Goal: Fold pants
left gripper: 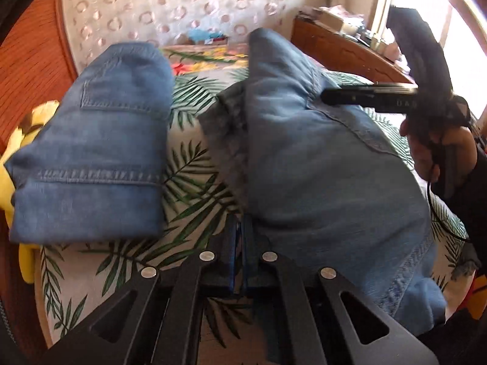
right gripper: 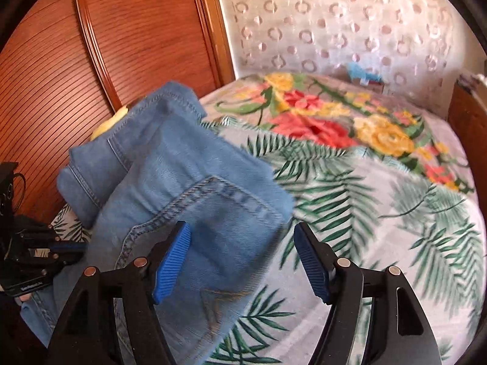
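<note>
Two pairs of jeans lie on the leaf-print bedspread: one already folded at the left, the other bunched beside it, only partly folded. The left gripper is closed at this second pair's near edge, though whether it pinches cloth I cannot tell, while the right gripper hangs wide open above the denim, gripping nothing. Next, I judge, the right must take an edge so both can carry the fold over.

1. The pants are blue denim, matt, with raised stitched seams and a frayed, fuzzy edge.
2. The folded jeans are the same matt denim.
3. The bedspread is soft printed cloth.
4. The right gripper has ribbed blue pads on matt black arms with shiny metal rivets.
5. The wardrobe is glossy grooved wood.
</note>
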`<control>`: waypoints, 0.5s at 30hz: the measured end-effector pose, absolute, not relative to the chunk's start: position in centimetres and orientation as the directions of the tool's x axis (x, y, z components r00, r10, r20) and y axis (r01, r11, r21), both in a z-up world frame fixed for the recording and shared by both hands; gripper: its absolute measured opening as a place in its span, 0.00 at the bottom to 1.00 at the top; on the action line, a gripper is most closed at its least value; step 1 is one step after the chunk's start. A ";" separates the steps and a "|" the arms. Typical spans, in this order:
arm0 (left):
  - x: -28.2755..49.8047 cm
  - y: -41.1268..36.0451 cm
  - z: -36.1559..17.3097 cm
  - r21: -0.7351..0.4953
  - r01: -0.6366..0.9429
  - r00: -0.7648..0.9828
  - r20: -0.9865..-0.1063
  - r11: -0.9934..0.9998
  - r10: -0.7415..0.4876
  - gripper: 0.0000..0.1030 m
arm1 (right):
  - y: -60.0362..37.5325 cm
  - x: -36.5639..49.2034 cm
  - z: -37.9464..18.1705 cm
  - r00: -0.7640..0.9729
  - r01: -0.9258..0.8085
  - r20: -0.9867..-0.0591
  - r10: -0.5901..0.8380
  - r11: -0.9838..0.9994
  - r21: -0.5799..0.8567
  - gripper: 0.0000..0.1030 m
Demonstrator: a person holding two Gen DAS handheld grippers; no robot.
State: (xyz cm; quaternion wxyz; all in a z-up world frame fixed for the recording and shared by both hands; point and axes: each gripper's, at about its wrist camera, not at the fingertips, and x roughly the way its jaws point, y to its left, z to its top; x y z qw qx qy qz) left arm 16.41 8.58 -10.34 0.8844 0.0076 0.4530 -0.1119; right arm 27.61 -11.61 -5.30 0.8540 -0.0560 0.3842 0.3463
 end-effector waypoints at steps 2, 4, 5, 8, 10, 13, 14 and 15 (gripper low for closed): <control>16.3 8.8 -9.9 -0.090 0.194 0.574 -0.797 0.977 -0.187 0.04 | -11.7 28.3 -5.9 0.443 -0.626 -0.700 0.561 0.752 0.207 0.70; 16.0 9.2 -9.3 -0.081 0.186 0.593 -0.785 0.979 -0.178 0.04 | -12.1 28.7 -6.2 0.434 -0.621 -0.697 0.571 0.750 0.228 0.72; 16.1 9.4 -8.8 -0.083 0.175 0.601 -0.780 0.981 -0.173 0.04 | -12.2 28.9 -6.2 0.430 -0.618 -0.696 0.574 0.750 0.236 0.73; 16.6 9.8 -7.7 -0.071 0.151 0.622 -0.768 0.986 -0.151 0.20 | -12.9 29.3 -6.2 0.438 -0.609 -0.699 0.566 0.758 0.233 0.76; 16.9 9.8 -7.2 -0.061 0.136 0.626 -0.769 0.989 -0.134 0.35 | -13.1 29.3 -6.1 0.433 -0.610 -0.703 0.564 0.757 0.231 0.76; 17.8 9.8 -6.2 -0.066 0.150 0.643 -0.752 0.986 -0.148 0.52 | -12.7 29.0 -5.9 0.431 -0.607 -0.706 0.562 0.760 0.234 0.76; 18.2 9.7 -6.1 -0.063 0.155 0.646 -0.748 0.986 -0.150 0.59 | -12.6 28.9 -5.9 0.431 -0.605 -0.705 0.562 0.761 0.237 0.76; 18.7 9.6 -5.8 -0.069 0.162 0.649 -0.744 0.984 -0.159 0.65 | -12.6 28.8 -5.9 0.426 -0.606 -0.705 0.566 0.758 0.242 0.76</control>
